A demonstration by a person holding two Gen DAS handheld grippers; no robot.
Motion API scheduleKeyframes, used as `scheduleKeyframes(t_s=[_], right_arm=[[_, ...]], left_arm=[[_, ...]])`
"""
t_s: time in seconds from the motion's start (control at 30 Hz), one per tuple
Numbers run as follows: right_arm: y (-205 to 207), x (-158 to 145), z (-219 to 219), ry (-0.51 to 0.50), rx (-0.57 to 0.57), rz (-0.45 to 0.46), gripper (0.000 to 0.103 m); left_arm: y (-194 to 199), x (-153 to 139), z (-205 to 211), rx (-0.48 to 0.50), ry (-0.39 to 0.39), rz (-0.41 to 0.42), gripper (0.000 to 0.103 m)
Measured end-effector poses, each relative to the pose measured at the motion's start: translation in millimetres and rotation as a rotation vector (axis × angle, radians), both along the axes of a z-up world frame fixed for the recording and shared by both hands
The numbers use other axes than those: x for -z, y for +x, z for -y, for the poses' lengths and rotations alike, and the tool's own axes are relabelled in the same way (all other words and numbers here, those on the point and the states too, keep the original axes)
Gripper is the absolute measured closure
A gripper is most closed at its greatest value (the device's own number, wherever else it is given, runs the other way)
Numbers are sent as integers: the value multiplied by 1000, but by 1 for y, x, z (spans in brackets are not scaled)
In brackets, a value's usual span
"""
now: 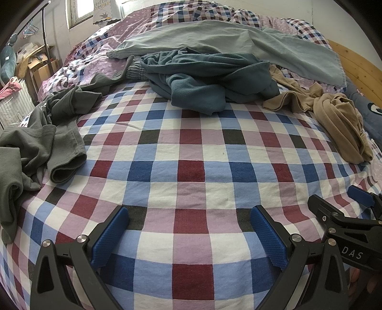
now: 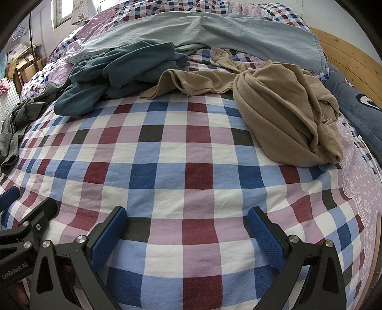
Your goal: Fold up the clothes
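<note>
No folded garment shows: the grey top (image 1: 40, 145) at left, teal sweatshirt (image 1: 210, 78) and pale blue trousers (image 1: 238, 40) far, and tan top (image 2: 286, 114) at right all lie crumpled on the bed (image 1: 191, 155), so folding remains; left hand-held gripper (image 1: 191, 226) and right hand-held gripper (image 2: 187, 226) hover released, empty

grey garment (image 1: 35, 147): cut off at left edge | sign (image 1: 103, 9): top cropped

Bed w/ a checked red, blue, pink & white cotton sheet (image 1: 191, 167), wooden headboard (image 2: 353, 64) on the right. Lying on it: crumpled grey sweatshirt (image 1: 35, 143) far left, dark teal fleece garment (image 1: 210, 78) in the middle, bunched tan knit top (image 2: 286, 114) right, pale blue-green trousers (image 1: 214, 38) spread out behind them.
</note>
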State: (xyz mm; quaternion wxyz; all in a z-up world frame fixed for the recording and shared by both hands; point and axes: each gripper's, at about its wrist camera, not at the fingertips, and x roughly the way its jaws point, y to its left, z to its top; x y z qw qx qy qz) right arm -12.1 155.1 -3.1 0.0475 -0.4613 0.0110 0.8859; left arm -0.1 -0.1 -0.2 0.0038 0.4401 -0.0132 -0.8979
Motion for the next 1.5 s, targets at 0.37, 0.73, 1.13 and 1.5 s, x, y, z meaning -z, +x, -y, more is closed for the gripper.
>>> scheduleKeyframes(t_s=[0.37,0.73,1.13,1.5], right_arm=[[0,0,1,-3,0,-1,0],[-4,2,-8,-7,0,1,0],[2,-1,1,4,6,1,0],[2,0,1,-5,4,3,0]], left_arm=[[-1,1,0,-3,-1,0,0],[1,1,6,-2,-8,1,0],[-1,1,-2,-5,-22,0,0],[-3,2,0,-7,-12,3,0]])
